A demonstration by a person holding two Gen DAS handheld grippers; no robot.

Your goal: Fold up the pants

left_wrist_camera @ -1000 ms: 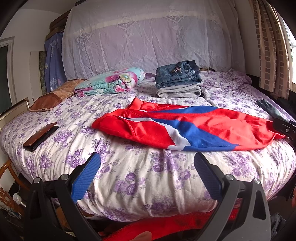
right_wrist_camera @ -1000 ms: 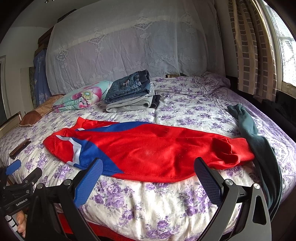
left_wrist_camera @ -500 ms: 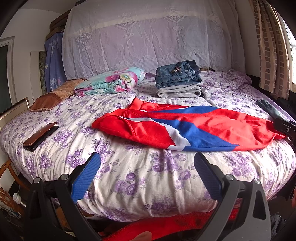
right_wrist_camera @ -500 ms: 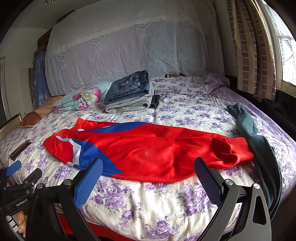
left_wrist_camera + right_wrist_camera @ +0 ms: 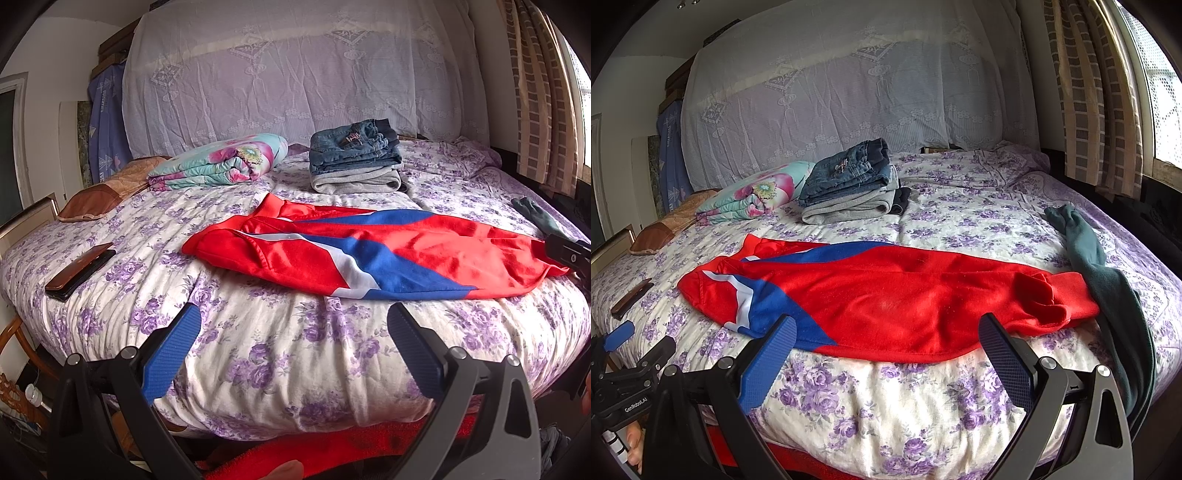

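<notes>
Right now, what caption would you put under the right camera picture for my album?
Red pants spread on the bed, right gripper open before them, folded jeans stacked behind.

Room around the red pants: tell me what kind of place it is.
Most likely a home bedroom: a bed with a floral purple cover, a rolled floral quilt, and a curtained window beside it.

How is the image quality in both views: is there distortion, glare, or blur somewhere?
Left wrist view: strong fisheye bending, dark corners; the bed edge curves; red and blue pants are sharp. Right wrist view: same bending; the window is overexposed, while the curtain and dark green garment remain clear.
</notes>
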